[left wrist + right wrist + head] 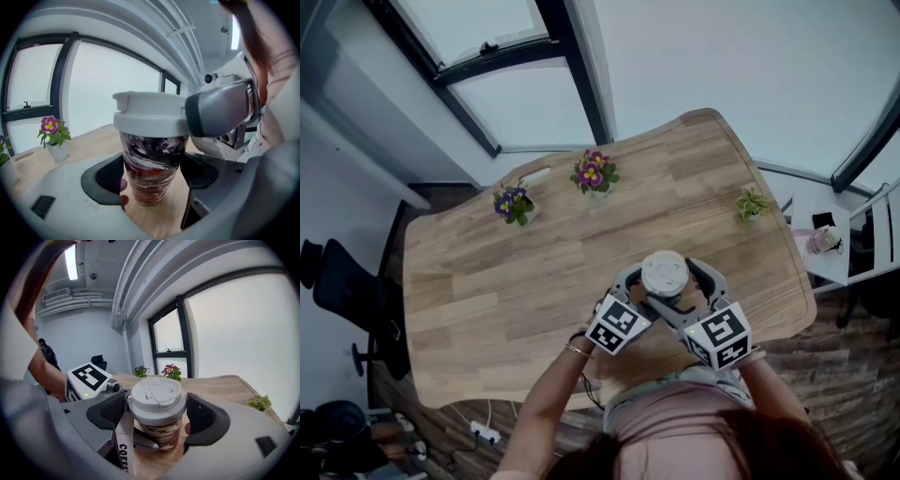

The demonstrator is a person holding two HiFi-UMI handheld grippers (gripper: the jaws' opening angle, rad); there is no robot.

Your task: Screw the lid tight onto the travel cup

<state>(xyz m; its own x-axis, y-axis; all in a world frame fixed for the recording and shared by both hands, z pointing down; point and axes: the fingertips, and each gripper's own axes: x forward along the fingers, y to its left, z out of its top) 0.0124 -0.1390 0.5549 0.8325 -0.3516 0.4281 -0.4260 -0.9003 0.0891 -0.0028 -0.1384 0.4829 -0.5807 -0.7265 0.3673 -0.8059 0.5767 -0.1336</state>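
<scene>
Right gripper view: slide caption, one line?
Right tool closed on the white lid atop the marbled travel cup, wooden table and potted flowers behind.

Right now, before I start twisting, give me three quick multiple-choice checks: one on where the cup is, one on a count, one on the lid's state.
1. Where does the travel cup stand?
A) toward the near edge of the table
B) at the far edge, by the window
C) on the floor

2. How many potted plants are on the table?
A) one
B) three
C) five

3. What is the state of the lid?
A) lying beside the cup
B) seated on the cup, between the jaws of the right gripper
C) lifted clear of the cup

Answers:
1 A, the head view shows it on the wood toward the near edge.
2 B, two are flowering and one is green.
3 B, the right gripper view shows the lid on the cup with a jaw at each side.
</scene>
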